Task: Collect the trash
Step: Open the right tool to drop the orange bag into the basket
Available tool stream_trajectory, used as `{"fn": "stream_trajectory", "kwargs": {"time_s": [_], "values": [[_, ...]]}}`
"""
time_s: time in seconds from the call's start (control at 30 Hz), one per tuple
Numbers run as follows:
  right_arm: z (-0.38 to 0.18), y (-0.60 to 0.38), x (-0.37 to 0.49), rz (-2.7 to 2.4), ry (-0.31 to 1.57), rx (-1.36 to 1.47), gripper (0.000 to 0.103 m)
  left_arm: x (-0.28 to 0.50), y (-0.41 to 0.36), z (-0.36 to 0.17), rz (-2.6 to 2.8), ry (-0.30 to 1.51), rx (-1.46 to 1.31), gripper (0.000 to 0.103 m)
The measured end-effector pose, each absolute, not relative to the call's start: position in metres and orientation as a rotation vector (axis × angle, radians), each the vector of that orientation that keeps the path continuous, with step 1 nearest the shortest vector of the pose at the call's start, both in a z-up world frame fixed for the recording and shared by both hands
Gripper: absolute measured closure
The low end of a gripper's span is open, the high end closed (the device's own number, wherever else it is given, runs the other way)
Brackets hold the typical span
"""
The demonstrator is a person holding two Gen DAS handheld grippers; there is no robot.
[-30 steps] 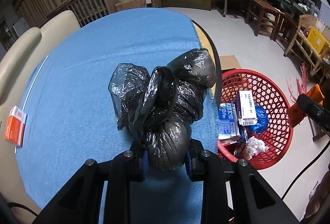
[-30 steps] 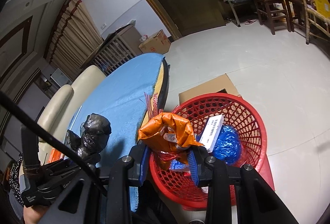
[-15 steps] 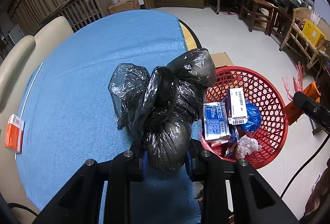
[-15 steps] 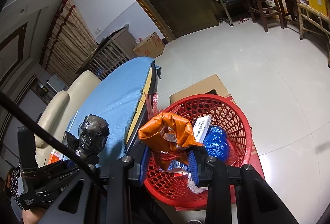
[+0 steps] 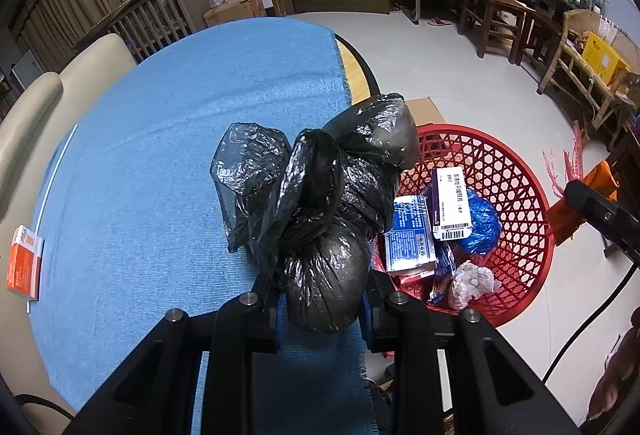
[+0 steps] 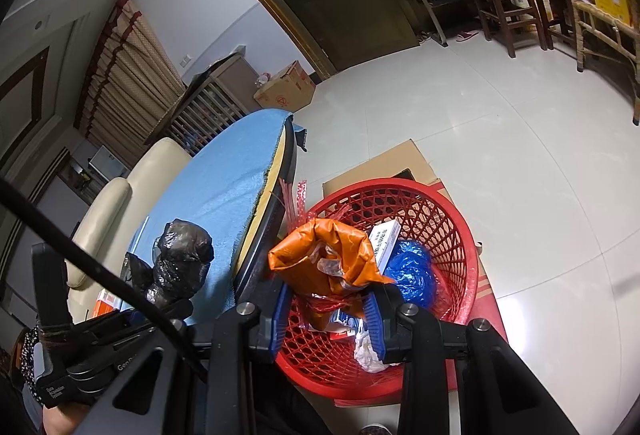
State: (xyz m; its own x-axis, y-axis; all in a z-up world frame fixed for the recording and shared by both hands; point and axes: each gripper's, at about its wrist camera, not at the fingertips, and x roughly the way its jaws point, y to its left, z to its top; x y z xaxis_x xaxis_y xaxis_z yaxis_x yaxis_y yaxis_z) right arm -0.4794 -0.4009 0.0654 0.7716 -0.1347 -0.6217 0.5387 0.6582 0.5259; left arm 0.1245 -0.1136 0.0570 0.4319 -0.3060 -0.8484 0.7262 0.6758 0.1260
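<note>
A black bag (image 5: 320, 219) is clamped in the left gripper (image 5: 322, 309) above the table (image 5: 160, 139); an orange bag (image 6: 332, 259) is pinched by the right gripper (image 6: 328, 309) over the red basket (image 6: 460, 235) (already part-filled). Dropping is judged next: jaws opened above the basket.

Basket (image 5: 516, 171) right of table (image 5: 168, 139)

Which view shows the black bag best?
The left wrist view: the black bag fills the centre, clamped in the left gripper over the blue cloth. The right wrist view shows it small, at the left, partly behind a cable.
</note>
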Motion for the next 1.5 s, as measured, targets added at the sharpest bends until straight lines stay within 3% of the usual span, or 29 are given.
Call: {"fn": "stream_trajectory", "kwargs": {"time_s": [1.5], "values": [[0.034,-0.404,-0.445,-0.444,0.74,0.715,0.068,0.138,-0.104,0.057,-0.75,0.948,0.452,0.074]]}}
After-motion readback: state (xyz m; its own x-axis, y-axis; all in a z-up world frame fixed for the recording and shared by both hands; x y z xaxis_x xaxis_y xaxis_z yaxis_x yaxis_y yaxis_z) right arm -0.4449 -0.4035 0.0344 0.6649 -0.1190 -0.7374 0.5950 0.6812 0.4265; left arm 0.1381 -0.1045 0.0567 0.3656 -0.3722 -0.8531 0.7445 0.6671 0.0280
